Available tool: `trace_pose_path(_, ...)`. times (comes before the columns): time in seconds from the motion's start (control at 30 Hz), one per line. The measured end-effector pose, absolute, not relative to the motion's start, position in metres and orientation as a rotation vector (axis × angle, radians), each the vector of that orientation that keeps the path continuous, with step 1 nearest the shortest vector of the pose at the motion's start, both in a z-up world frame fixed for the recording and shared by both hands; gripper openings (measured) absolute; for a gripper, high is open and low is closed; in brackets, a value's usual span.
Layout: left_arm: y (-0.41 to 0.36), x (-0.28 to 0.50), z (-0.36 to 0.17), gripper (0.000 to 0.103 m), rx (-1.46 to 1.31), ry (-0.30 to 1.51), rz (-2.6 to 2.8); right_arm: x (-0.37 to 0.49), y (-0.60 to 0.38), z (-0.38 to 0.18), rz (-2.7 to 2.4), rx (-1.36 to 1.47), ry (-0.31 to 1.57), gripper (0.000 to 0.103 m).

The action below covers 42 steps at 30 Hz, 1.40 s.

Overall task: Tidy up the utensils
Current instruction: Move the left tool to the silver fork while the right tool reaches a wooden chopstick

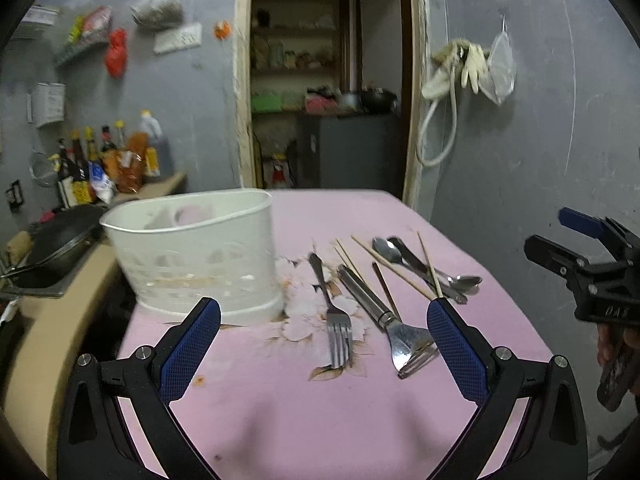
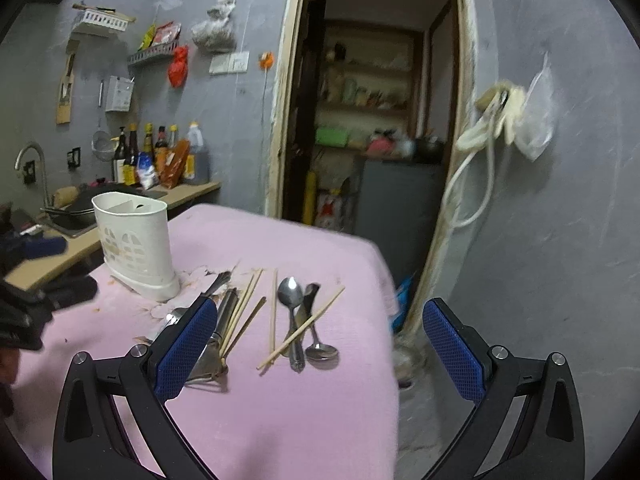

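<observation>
A white plastic utensil holder stands on the pink table, also in the right wrist view. Right of it lie a fork, a steel slotted spatula, several wooden chopsticks and two spoons. The right wrist view shows the spoons and chopsticks. My left gripper is open and empty, above the table just in front of the fork and spatula. My right gripper is open and empty, over the spoons and the table's right edge.
A counter with a wok, sink and sauce bottles runs along the left. An open doorway lies behind the table. A hose and gloves hang on the right wall. The table's right edge drops to the floor.
</observation>
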<state>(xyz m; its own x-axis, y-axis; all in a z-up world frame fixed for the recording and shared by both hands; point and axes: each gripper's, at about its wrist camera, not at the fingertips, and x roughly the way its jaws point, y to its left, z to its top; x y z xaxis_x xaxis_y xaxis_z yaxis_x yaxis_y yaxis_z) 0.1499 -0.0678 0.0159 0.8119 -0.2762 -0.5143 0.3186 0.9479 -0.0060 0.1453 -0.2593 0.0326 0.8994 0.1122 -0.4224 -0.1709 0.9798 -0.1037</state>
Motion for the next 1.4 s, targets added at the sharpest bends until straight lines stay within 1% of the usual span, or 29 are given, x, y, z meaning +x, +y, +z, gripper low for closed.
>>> trace_pose_path(0.13,-0.076,0.176,0.003,0.088,0.089,0.601,-0.341,0.181,-0.268,0.022,0.222,-0.088,0.541,0.096)
trace_pose_path(0.2,-0.079,0.186,-0.001,0.081,0.087,0.630,-0.349,0.196,-0.270,0.015,0.240,-0.075,0.586,0.088)
trace_pose_path(0.3,-0.081,0.208,-0.011,0.072,0.067,0.688,-0.361,0.216,-0.275,0.003,0.264,-0.054,0.653,0.081)
trace_pose_path(0.37,-0.081,0.220,-0.016,0.067,0.048,0.727,-0.370,0.228,-0.277,-0.002,0.281,-0.045,0.687,0.079)
trace_pose_path(0.47,-0.081,0.236,-0.025,0.058,0.024,0.784,-0.374,0.250,-0.280,-0.013,0.302,-0.035,0.746,0.077)
trace_pose_path(0.53,-0.079,0.250,-0.034,0.049,-0.004,0.838,-0.376,0.263,-0.282,-0.020,0.319,-0.012,0.788,0.072)
trace_pose_path(0.57,-0.077,0.253,-0.037,0.048,-0.019,0.858,-0.377,0.271,-0.283,-0.024,0.328,0.003,0.813,0.067)
trace_pose_path(0.6,-0.076,0.256,-0.039,0.045,-0.033,0.874,-0.376,0.278,-0.285,-0.027,0.331,0.017,0.836,0.059)
trace_pose_path(0.7,-0.066,0.259,-0.043,0.042,-0.073,0.911,-0.377,0.291,-0.289,-0.036,0.346,0.066,0.887,0.047)
trace_pose_path(0.87,-0.052,0.259,-0.045,0.038,-0.134,0.958,-0.387,0.303,-0.289,-0.045,0.357,0.088,0.929,0.035)
trace_pose_path(0.97,-0.045,0.259,-0.047,0.031,-0.159,0.977,-0.394,0.310,-0.287,-0.049,0.357,0.095,0.948,0.030)
trace_pose_path(1.03,-0.044,0.257,-0.047,0.024,-0.167,0.981,-0.396,0.313,-0.286,-0.050,0.354,0.106,0.952,0.024)
trace_pose_path(1.1,-0.043,0.257,-0.048,0.020,-0.184,0.988,-0.406,0.316,-0.287,-0.051,0.352,0.127,0.959,0.015)
trace_pose_path(1.23,-0.036,0.255,-0.048,0.010,-0.227,1.007,-0.429,0.320,-0.292,-0.055,0.344,0.188,0.978,0.013)
trace_pose_path(1.33,-0.037,0.252,-0.045,0.007,-0.225,1.003,-0.435,0.320,-0.293,-0.054,0.343,0.210,0.988,0.008)
trace_pose_path(1.4,-0.036,0.248,-0.043,0.003,-0.227,0.997,-0.448,0.318,-0.290,-0.054,0.345,0.208,0.994,0.007)
